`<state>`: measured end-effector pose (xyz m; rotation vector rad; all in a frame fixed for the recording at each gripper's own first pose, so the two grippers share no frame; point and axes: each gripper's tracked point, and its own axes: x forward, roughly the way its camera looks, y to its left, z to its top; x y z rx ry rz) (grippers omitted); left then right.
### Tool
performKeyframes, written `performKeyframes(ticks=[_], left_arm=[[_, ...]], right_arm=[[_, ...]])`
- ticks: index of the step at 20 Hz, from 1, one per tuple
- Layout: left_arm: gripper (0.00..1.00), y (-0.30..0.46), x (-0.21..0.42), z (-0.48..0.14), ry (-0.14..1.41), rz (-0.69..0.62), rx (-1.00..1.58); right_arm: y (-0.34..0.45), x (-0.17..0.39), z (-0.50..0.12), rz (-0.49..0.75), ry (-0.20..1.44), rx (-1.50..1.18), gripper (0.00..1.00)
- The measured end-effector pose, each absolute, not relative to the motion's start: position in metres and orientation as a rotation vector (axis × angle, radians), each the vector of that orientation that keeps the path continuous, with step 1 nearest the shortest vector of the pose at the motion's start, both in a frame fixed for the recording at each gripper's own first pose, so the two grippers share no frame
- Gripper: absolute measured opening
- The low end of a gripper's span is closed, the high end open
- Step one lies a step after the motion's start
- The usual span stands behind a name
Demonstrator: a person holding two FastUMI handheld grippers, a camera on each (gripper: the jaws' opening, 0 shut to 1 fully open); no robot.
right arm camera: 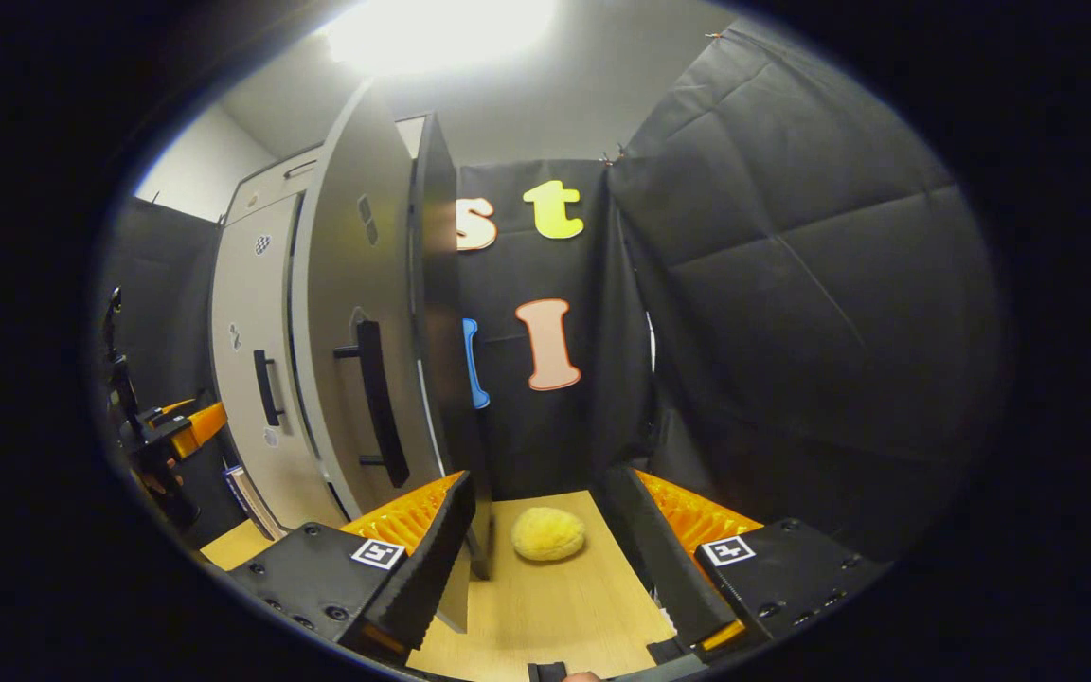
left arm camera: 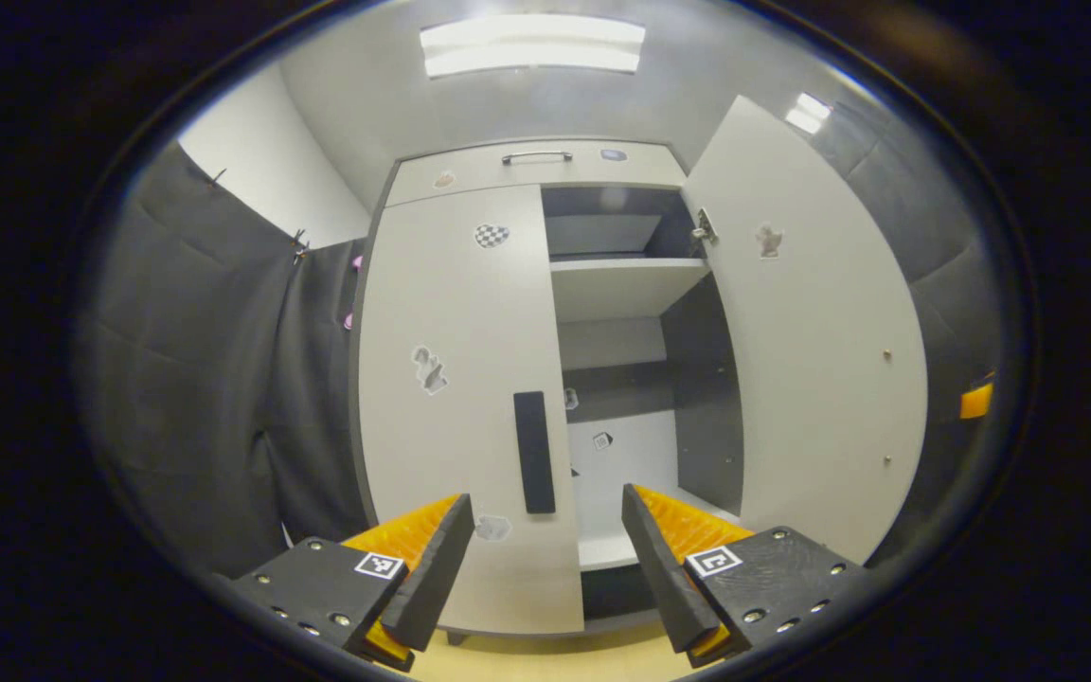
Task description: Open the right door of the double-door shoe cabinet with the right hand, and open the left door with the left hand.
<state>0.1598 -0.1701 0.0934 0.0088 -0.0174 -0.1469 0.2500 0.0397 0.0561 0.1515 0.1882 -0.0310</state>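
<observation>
A pale grey double-door shoe cabinet [left arm camera: 527,170] stands ahead in the left gripper view. Its left door [left arm camera: 456,379] is closed, with a black vertical handle [left arm camera: 534,452] near its inner edge. The right door [left arm camera: 815,332] stands swung wide open, baring the shelves [left arm camera: 626,270]. My left gripper [left arm camera: 545,559] is open just below and in front of that handle, nothing between its fingers. In the right gripper view the open right door [right arm camera: 356,313] shows edge-on with its black handle [right arm camera: 380,403]. My right gripper [right arm camera: 536,554] is open, beside the door's lower edge, holding nothing.
A yellow sponge-like lump [right arm camera: 547,533] lies on the wooden floor [right arm camera: 555,606] ahead of the right gripper. Black quilted cloth walls [right arm camera: 792,313] close in on the right and behind. A drawer with a metal handle [left arm camera: 536,156] tops the cabinet. The left gripper [right arm camera: 176,431] shows far left.
</observation>
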Motion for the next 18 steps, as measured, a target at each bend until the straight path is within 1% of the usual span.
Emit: performKeyframes(ticks=[4,5,7,13,18], left_arm=[[0.92,-0.168,0.208,0.097,-0.026,-0.157,-0.005],[0.93,-0.168,0.219,0.097,-0.029,-0.155,-0.001],[0.92,-0.167,0.239,0.093,-0.029,-0.153,0.008],[0.92,-0.171,0.286,0.079,-0.008,-0.157,-0.023],[0.92,-0.171,0.301,0.057,0.045,-0.165,-0.036]], right_arm=[[0.02,0.242,0.051,-0.14,0.202,0.135,0.98],[0.018,0.241,0.049,-0.157,0.21,0.134,0.98],[0.017,0.24,0.046,-0.184,0.227,0.135,0.98],[0.012,0.238,0.039,-0.223,0.276,0.087,0.98],[0.014,0.239,0.031,-0.23,0.307,0.085,0.98]])
